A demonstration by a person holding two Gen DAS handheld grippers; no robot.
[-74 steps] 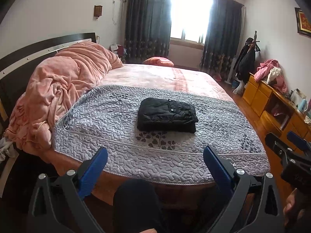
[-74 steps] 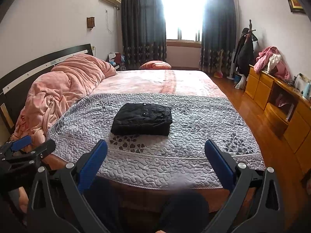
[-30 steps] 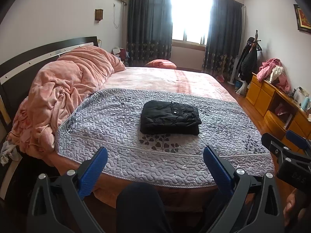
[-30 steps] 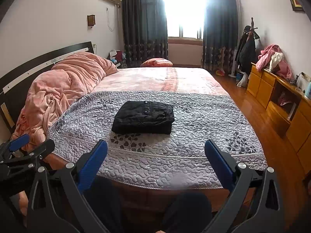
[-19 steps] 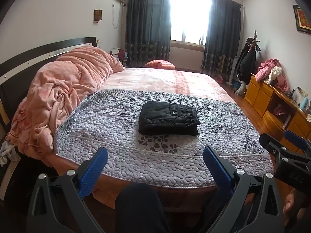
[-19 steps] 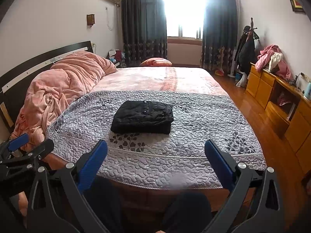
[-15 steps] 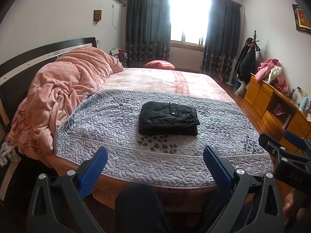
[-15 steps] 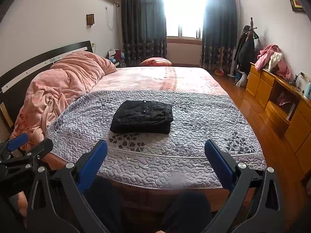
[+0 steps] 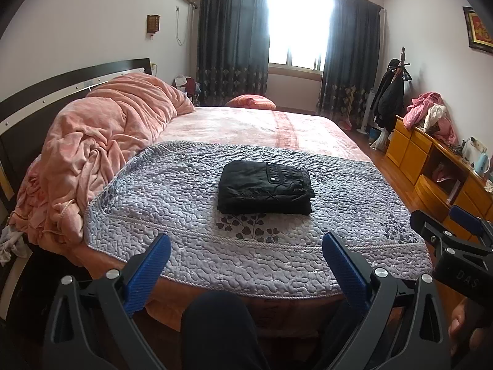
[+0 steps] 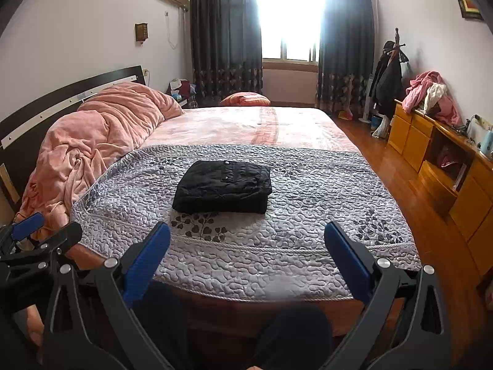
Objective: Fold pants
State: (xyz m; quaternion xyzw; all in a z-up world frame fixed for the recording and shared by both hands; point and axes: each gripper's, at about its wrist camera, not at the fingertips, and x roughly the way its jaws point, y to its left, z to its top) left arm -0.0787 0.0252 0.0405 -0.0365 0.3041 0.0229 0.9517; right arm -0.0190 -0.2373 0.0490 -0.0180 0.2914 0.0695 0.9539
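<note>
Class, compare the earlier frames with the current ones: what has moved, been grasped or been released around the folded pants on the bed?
Nothing visibly changed, apart from slight camera drift. The folded black pants lie untouched on the grey quilt; left tongs and right tongs stay open, short of the bed.

Wide bare stretch of grey quilt [image 9: 172, 203] between the bed's near edge and the folded black pants [image 9: 265, 186], w/ free quilt on both sides of the stack too. Left side hemmed in by the heaped pink duvet [image 9: 101, 141], spilling onto the quilt's left border. Behind the pants, pink sheet [image 10: 246, 126] lies bare up to an orange pillow [image 10: 245, 98]. Right of bed: bare wood floor [image 10: 397, 182], then a yellow cabinet [image 10: 431, 154] along the wall. Person's knees [image 10: 295, 330] sit low, just below the bed edge.
</note>
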